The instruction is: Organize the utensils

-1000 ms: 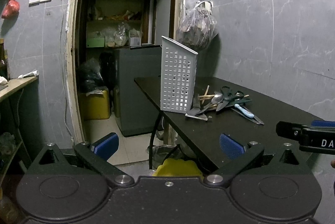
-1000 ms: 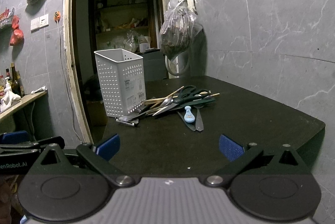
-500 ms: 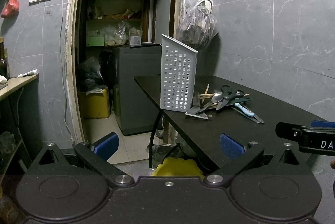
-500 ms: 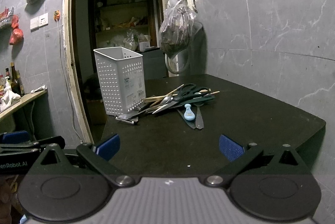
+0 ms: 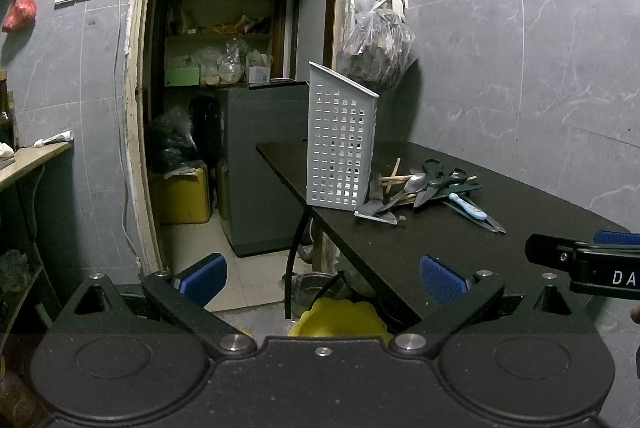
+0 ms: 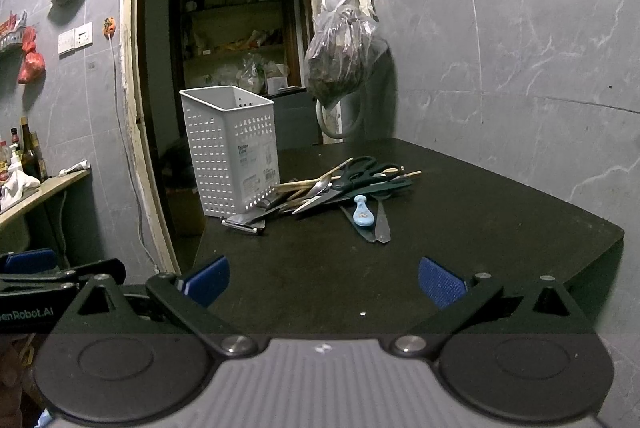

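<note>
- Right gripper (image 6: pixel 323 280) spread wide and empty, held low over the near part of the desk (image 6: pixel 480 228), well short of the utensil pile (image 6: pixel 340 188).
- Left gripper (image 5: pixel 323 274) likewise gaping, nothing between its blue pads (image 5: pixel 442 274), hanging off the desk's near corner, above the floor and a yellow strainer (image 5: pixel 340 316).
- Probably at the approach stage, with nothing yet dropped into the white perforated holder (image 6: pixel 230 148), at least as far as its open rim showed.
- Best begun with a loose outlying piece: the light-blue-handled utensil (image 6: pixel 363 214) at the near edge of the pile, apart from the tangle.
- Advisable to come in low along its length, pinch across the handle, lift clear before turning it upright over the holder.
- Worth steadying the holder with the left gripper, as it looked light and stood close to the desk's edge.
- Scissors (image 6: pixel 360 172), spoon (image 5: pixel 414 184) and wooden chopsticks (image 6: pixel 312 182) lay crossed over one another beside the holder; risky to pull from below.
- Holder's floor hidden from both views; contents not fully checkable.
- Flat metal piece (image 6: pixel 244 222) in front of the holder hard to identify, perhaps a peeler or a blade.
- Dark blades under the blue handle blended into the black desk; count uncertain.
- Hands holding the grippers out of frame.
</note>
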